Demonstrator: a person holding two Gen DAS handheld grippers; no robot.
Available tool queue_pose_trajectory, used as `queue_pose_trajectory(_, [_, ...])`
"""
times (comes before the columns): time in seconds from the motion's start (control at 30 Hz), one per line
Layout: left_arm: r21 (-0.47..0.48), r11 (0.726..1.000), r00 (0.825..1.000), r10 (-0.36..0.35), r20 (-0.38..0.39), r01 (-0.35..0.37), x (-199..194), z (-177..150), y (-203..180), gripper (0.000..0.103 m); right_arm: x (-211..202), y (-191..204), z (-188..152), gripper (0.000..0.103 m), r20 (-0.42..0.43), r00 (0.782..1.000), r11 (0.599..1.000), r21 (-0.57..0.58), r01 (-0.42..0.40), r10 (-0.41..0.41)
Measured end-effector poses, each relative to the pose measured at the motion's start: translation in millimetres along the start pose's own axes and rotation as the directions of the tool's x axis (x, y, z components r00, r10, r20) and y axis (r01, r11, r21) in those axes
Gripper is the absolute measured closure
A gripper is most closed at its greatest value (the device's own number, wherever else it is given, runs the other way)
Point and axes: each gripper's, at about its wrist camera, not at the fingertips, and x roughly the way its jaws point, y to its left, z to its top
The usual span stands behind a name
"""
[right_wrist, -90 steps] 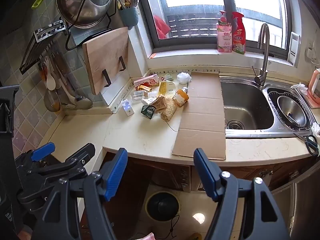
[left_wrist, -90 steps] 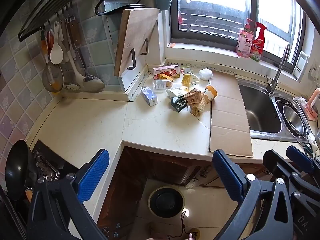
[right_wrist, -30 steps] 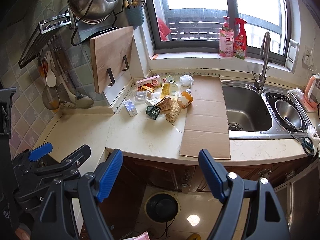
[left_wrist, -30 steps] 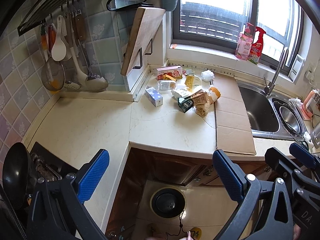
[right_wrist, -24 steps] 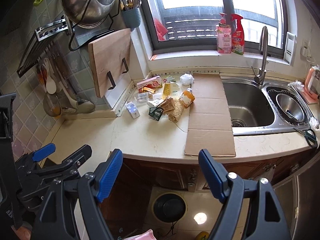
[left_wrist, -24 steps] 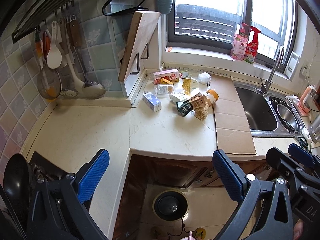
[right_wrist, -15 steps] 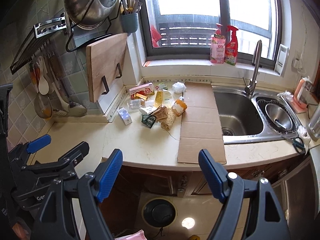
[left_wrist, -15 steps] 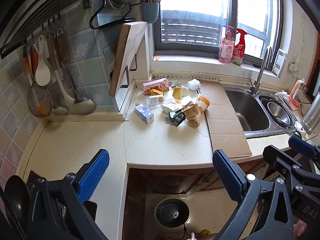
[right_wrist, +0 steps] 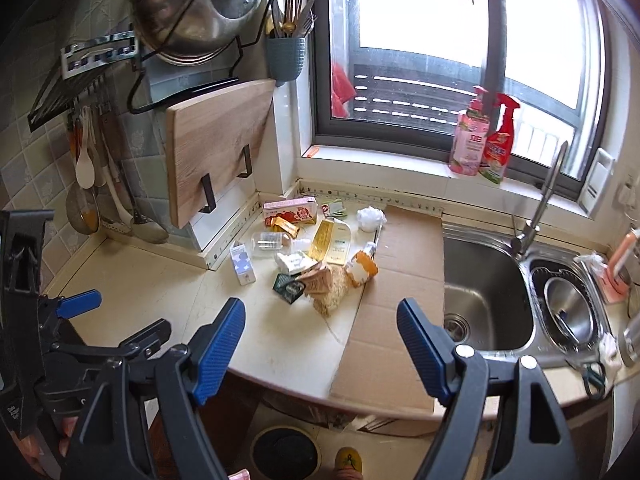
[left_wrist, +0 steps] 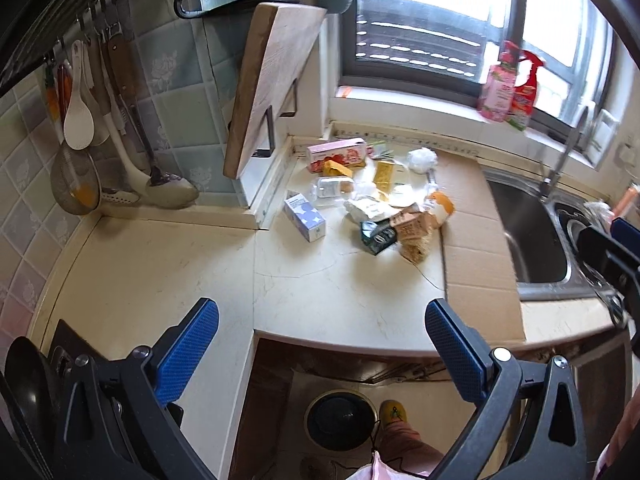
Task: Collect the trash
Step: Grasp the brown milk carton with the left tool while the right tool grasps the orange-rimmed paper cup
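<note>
Claws agape above empty bin

Daylight floods through the window at upper right, its panes blown out white. Fisheye distortion bends and darkens the frame edges; motion blur smears the left-wrist view's right side.

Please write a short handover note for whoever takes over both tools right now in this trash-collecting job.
Left tool: open, empty, held back from the counter edge.
Right tool: open, empty, likewise short of the counter.
Trash pile: boxes, wrappers, a clear bottle and a crumpled tissue, all on the counter near the back corner, beside the flat cardboard sheet.
Round black bin: on the floor below the counter edge.
Done: nothing picked up yet.
Left: move every piece, probably into that bin; the blue-and-white carton lies nearest the left tool.
</note>
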Motion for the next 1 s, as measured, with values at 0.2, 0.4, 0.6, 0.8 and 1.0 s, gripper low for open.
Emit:
queue_pose_trajectory(0.2, [-0.053, 0.996, 0.997, 0.072, -0.006, -0.073, 30, 37, -33, 0.001, 66, -53, 35, 0.024, -0.069, 0.992, 0.994, -0.023, -0.107, 0.105])
queue_pose_trajectory(0.4, [-0.126, 0.984, 0.992, 0.119, -0.047, -0.124, 78, 67, -54, 0.001, 140, -89, 56, 0.024, -0.155, 0.970, 0.980, -0.043, -0.197, 0.188])
queue_pose_trajectory(0.6, [-0.220, 0.972, 0.987, 0.055, -0.154, -0.088, 133, 73, -50, 0.001, 214, -108, 54, 0.024, -0.264, 0.937, 0.969, -0.029, -0.246, 0.230])
queue_pose_trajectory(0.8, [-0.321, 0.947, 0.973, -0.065, -0.222, -0.010, 182, 74, -55, 0.001, 280, -120, 41, 0.024, -0.369, 0.879, 0.951, 0.067, -0.301, 0.304])
queue_pose_trajectory(1.0, [-0.503, 0.863, 0.934, -0.219, -0.281, 0.050, 227, 76, -54, 0.001, 328, -126, 28, 0.029, -0.431, 0.820, 0.926, 0.171, -0.337, 0.377])
